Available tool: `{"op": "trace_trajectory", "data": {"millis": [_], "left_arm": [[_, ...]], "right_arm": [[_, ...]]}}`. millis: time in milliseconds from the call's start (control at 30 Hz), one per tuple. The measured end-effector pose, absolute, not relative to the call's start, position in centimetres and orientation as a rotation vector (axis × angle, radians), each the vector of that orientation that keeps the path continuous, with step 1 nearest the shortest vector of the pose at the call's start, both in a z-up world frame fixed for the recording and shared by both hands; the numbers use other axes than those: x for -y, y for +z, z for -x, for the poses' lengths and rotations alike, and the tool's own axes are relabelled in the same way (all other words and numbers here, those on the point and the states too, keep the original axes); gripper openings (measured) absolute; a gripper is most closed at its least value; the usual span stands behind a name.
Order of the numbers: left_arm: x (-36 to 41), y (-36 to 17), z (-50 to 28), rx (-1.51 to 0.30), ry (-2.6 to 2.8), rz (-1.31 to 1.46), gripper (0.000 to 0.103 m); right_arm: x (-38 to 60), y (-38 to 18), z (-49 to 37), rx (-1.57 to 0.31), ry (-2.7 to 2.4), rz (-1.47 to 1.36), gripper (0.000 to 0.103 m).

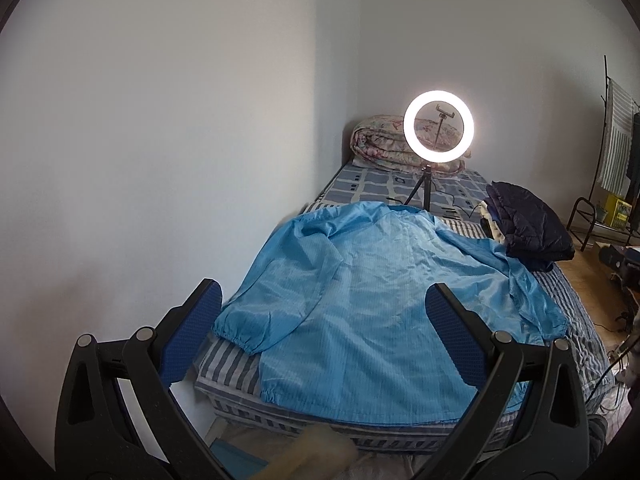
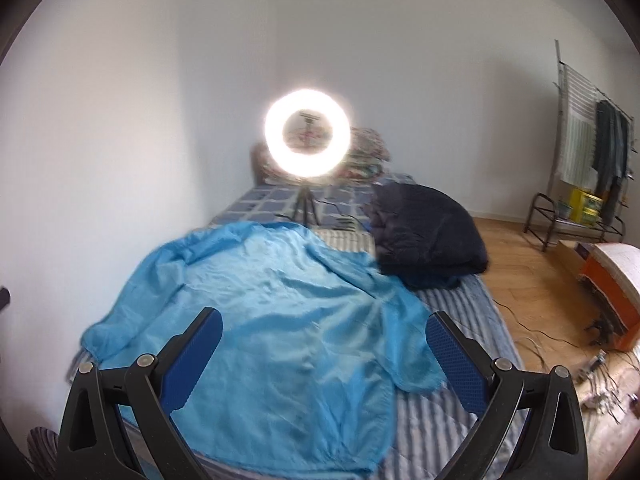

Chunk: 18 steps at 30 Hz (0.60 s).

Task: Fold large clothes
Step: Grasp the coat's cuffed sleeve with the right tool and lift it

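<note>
Item: blue jacket (image 1: 360, 300), large, thin and glossy, spread flat, sleeves out; lies on the striped bed (image 1: 224, 364), hem at the bed's near edge, collar toward the ring light (image 1: 438, 126) standing farther up the bed
Beside it: dark folded garment (image 1: 528, 232), touching the jacket's right shoulder
Left gripper (image 1: 322, 340): spread wide, empty, above the hem
Right gripper (image 2: 324, 356): spread wide, empty, above the jacket's lower right
Risks (judged): slippery cloth may slide from a pinch; a dragged sleeve could snag the dark garment or the light's tripod
</note>
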<state>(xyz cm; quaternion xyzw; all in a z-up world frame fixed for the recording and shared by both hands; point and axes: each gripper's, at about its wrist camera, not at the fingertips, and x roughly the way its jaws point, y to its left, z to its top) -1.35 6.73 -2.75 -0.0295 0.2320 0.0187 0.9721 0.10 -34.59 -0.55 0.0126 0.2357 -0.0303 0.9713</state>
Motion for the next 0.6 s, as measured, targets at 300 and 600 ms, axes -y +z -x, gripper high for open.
{"op": "trace_trajectory", "data": {"millis": [300,600], "left_arm": [[-11.8,-7.7,3.3,-0.547,0.091,0.123,0.093],[-16.2,-11.5,4.4,-0.653,0.12,0.231,0.065]], "right_arm": [[24.2,-1.5,-7.7,-0.523,0.285,0.079,0.097],[11.8,-6.6,-13.1,-0.7,0.628,0.11,0.07]]}}
